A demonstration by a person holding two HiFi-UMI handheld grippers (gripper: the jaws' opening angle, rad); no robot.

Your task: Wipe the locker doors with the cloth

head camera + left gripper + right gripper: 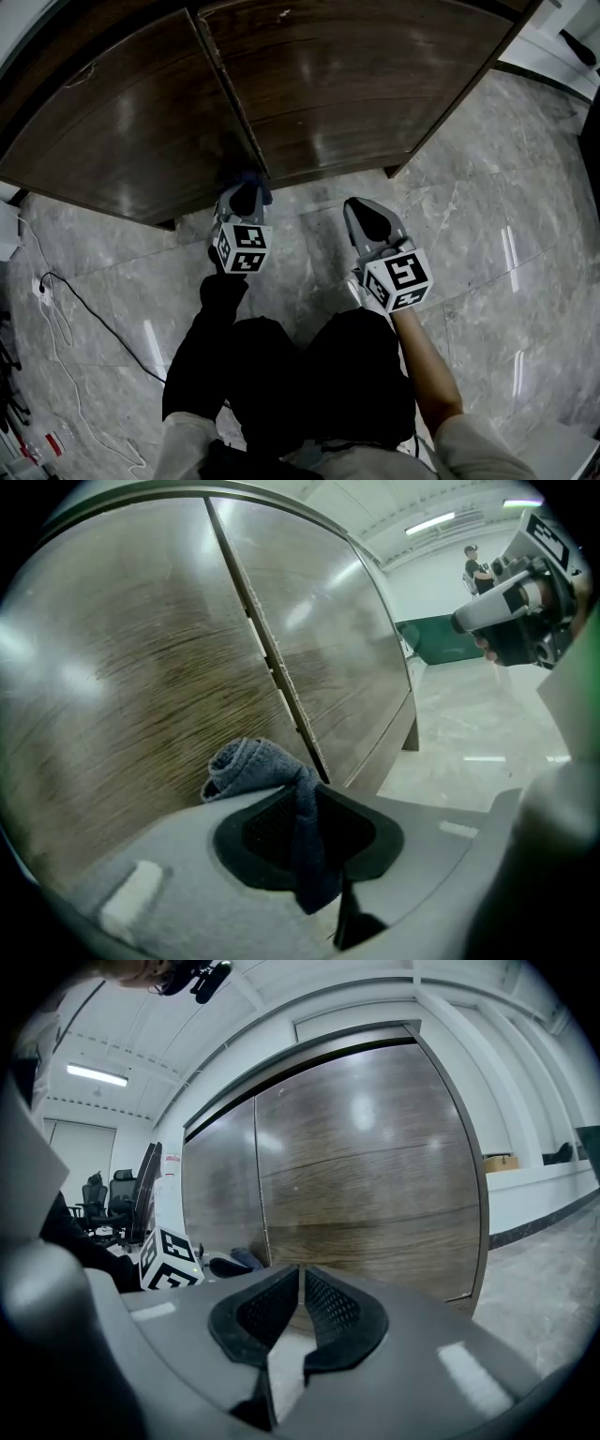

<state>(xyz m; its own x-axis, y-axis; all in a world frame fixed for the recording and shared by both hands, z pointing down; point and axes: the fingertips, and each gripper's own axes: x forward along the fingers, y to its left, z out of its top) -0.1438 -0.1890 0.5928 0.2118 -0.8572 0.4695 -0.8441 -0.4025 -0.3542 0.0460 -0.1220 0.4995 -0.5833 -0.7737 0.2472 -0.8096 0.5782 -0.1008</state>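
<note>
Pinching the cloth (pixel 248 766) at the locker doors (pixel 309 84) is the left hand-held gripper (pixel 305 808) (right hand-held gripper (pixel 300 1283) pressed together).

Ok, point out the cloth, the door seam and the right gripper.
cloth (pixel 251 764): left gripper view, its bunched end.
door seam (pixel 270 658): left gripper view, midway along it.
right gripper (pixel 300 1277): right gripper view, between its closed fingertips.

cloth (pixel 248 766) in left tool (pixel 244 192) | low at locker doors (pixel 328 84) | right tool (pixel 364 208) beside
</note>
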